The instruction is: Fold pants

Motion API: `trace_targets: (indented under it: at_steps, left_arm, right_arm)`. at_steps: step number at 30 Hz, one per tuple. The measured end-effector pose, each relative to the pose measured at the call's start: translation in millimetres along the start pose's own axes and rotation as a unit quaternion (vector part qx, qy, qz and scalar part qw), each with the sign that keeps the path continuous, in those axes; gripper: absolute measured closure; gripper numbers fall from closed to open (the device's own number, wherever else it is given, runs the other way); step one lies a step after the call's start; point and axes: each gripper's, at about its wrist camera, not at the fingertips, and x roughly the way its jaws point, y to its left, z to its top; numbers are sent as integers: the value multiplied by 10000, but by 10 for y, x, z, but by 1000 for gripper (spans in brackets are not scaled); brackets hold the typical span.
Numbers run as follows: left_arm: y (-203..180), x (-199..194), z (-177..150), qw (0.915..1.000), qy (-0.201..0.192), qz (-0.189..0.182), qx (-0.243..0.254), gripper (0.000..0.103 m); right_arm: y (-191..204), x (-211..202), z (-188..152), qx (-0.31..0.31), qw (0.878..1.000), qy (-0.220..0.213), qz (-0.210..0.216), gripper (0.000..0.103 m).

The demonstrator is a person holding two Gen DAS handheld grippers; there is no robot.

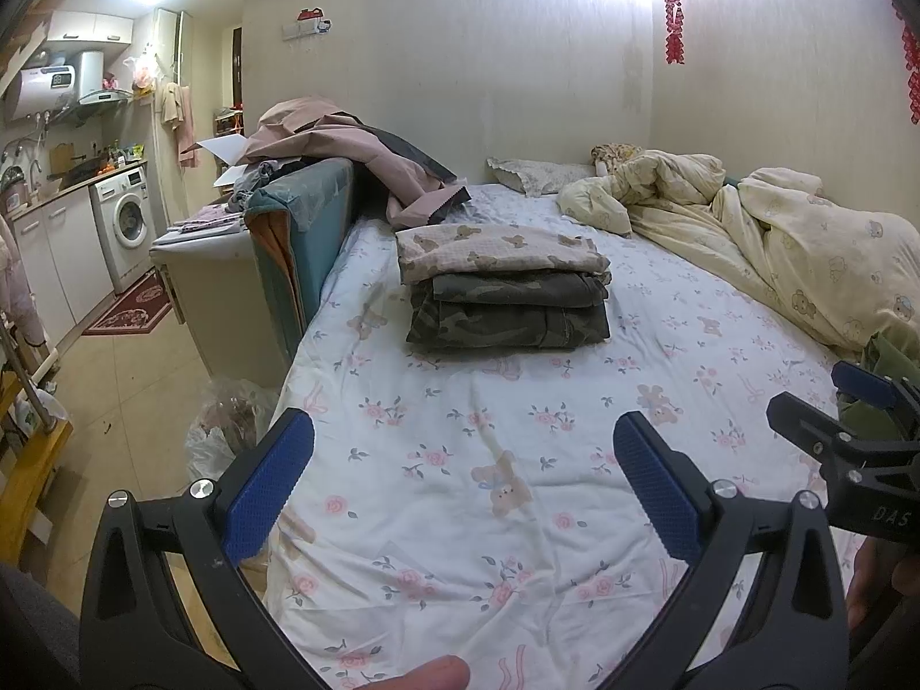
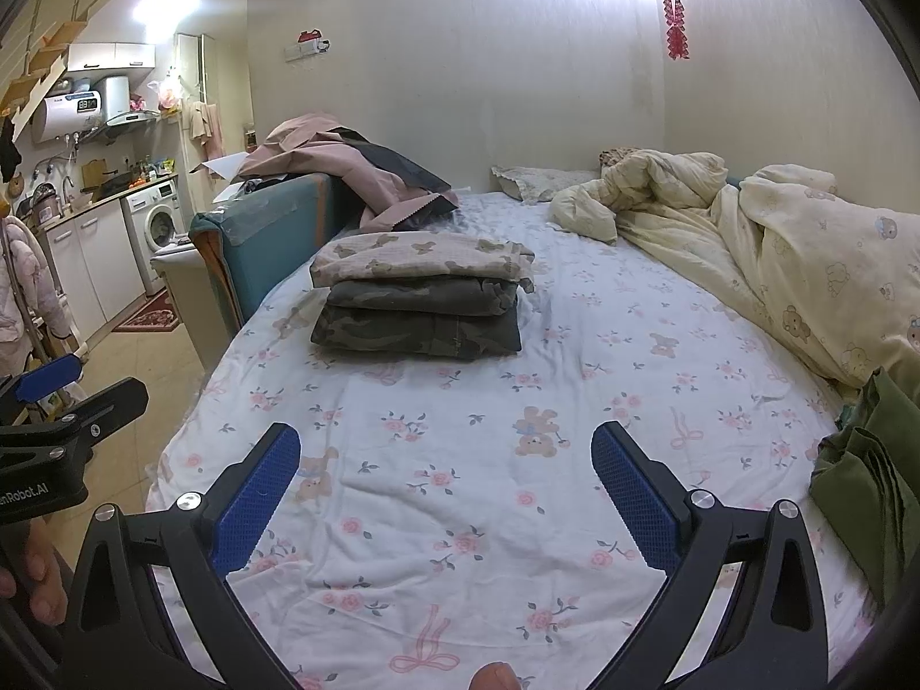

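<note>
A stack of folded pants lies on the floral bed sheet: bear-print pants on top of two folded camouflage pants. The stack also shows in the right wrist view. My left gripper is open and empty, held above the sheet in front of the stack. My right gripper is open and empty, also above the sheet. An unfolded olive-green garment lies at the bed's right edge, to the right of the right gripper. The right gripper shows at the right edge of the left wrist view.
A rumpled yellow duvet covers the bed's right and far side, with a pillow at the back. Pink cloth is heaped on a teal footboard at the left. A plastic bag sits on the floor beside the bed.
</note>
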Motion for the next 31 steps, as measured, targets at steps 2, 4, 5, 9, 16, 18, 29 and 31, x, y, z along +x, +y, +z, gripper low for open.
trace_targets:
  at_steps: [2,4,5,9,16,18,29,31]
  left_arm:
    - [-1,0,1,10000,-3,-2,4,0]
    - [-1,0,3,10000,-6,3,10,0]
    - [-1,0,2,10000,-5,0,3,0]
    - [-1,-1,-1,10000,-3,1,0,0]
    - [-1,-2,-2,10000,-5,3,4,0]
    - [-1,-1,-2,10000,-1,1,7,0]
    - [17,-7,-11,10000,16,4,8,0]
    - [33,-19,-17,10000,-28,-4,-5,0]
  right_arm:
    - [-1,-1,0,6,10000,-2,5,0]
    - [6,2,-7,5,10000,-1,2,0]
    - [3,2,-3,4,10000,-1,2,0]
    - [6,5,-9,8,10000,1,7,0]
    - [2,7,-8,1,10000,-3,8,0]
    - [2,10,-8,0,10000,-2,13,0]
    - [0,10,6,-15,10000,10,23,0]
    - [5,10,6,-19,10000,9,37,0]
